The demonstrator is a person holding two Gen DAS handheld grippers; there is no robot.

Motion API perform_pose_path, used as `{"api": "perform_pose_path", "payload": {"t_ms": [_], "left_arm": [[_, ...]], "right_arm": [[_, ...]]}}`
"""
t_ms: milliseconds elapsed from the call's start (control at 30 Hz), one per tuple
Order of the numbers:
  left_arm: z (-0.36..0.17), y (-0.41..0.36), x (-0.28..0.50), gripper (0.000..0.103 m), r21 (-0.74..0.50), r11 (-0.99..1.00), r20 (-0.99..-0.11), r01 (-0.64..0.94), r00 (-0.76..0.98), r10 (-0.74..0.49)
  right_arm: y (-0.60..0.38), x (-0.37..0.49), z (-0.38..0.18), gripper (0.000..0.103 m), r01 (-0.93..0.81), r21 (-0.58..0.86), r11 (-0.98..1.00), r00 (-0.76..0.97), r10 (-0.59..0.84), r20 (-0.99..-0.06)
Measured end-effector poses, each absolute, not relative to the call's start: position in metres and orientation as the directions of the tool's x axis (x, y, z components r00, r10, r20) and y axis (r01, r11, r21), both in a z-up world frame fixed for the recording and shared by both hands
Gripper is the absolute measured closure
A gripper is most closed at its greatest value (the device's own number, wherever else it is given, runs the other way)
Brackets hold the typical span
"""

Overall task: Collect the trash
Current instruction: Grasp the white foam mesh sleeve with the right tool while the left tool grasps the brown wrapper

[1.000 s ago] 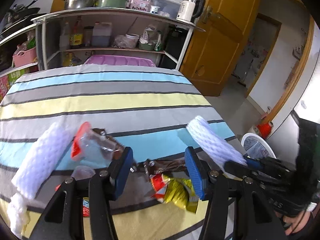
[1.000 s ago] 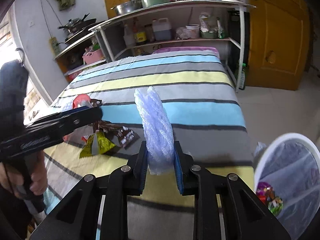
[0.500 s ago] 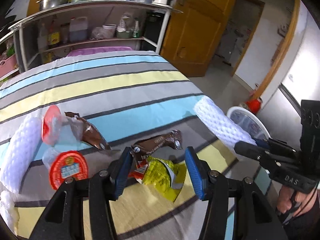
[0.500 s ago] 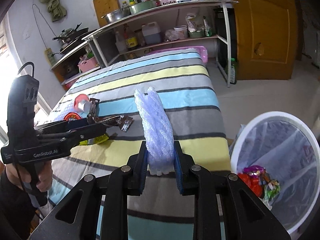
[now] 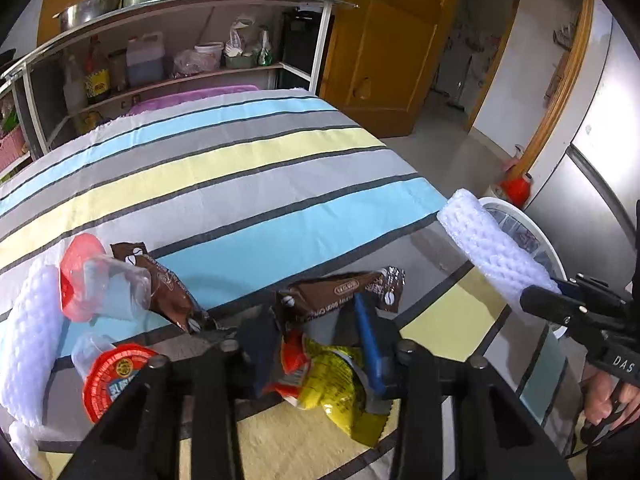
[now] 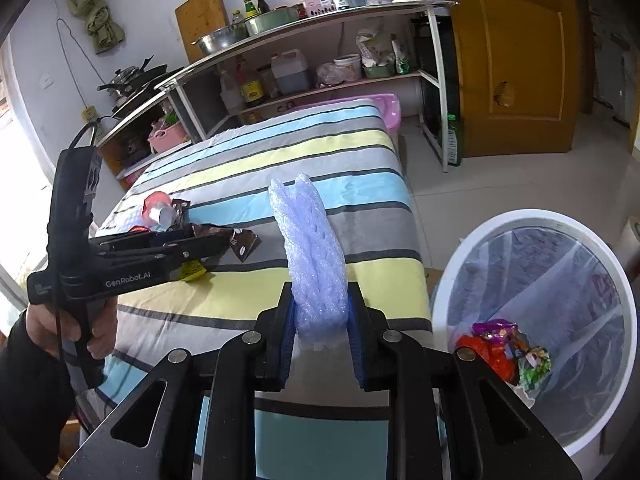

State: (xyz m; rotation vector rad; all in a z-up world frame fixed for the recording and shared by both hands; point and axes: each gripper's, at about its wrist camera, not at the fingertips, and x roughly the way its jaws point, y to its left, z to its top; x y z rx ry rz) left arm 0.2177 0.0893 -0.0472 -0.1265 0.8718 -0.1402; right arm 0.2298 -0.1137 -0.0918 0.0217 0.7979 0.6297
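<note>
My right gripper (image 6: pixel 321 342) is shut on a white foam net sleeve (image 6: pixel 312 248) and holds it above the table's right edge, left of the white trash bin (image 6: pixel 472 264); the sleeve also shows in the left wrist view (image 5: pixel 492 250). My left gripper (image 5: pixel 316 344) is open, its jaws around a brown wrapper (image 5: pixel 340 292) and a yellow-red snack bag (image 5: pixel 332 388) on the striped tablecloth (image 5: pixel 240 168). To its left lie another brown wrapper (image 5: pixel 168 284), a clear cup with a red lid (image 5: pixel 100 280), a red-lidded tub (image 5: pixel 116 376) and a second foam sleeve (image 5: pixel 28 340).
The bin, lined with a clear bag, holds coloured wrappers (image 6: pixel 504 348) and stands on the floor right of the table. A shelf unit (image 6: pixel 320 40) with pots and bottles stands behind the table. A wooden door (image 6: pixel 516 52) is at the right.
My left gripper has moved forward and down over the brown wrapper and snack bag. My right gripper has carried the foam sleeve rightward, closer to the bin.
</note>
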Motion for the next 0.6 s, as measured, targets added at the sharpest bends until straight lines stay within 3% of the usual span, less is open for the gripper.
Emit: {"api": "perform_pose_path", "payload": {"t_ms": [67, 600], "left_arm": [[-0.046, 0.088, 0.217, 0.075, -0.164, 0.984, -0.75, 0.075, 0.639, -0.173], [-0.013, 0.091, 0.188, 0.076, -0.197, 0.98, -0.675, 0.024, 0.722, -0.154]], "right_arm": [[-0.115, 0.23, -0.093, 0.078, -0.516, 0.25, 0.82, 0.527, 0.534, -0.661], [-0.133, 0.207, -0.075, 0.078, -0.474, 0.228, 0.851, 0.589, 0.498, -0.636]]}}
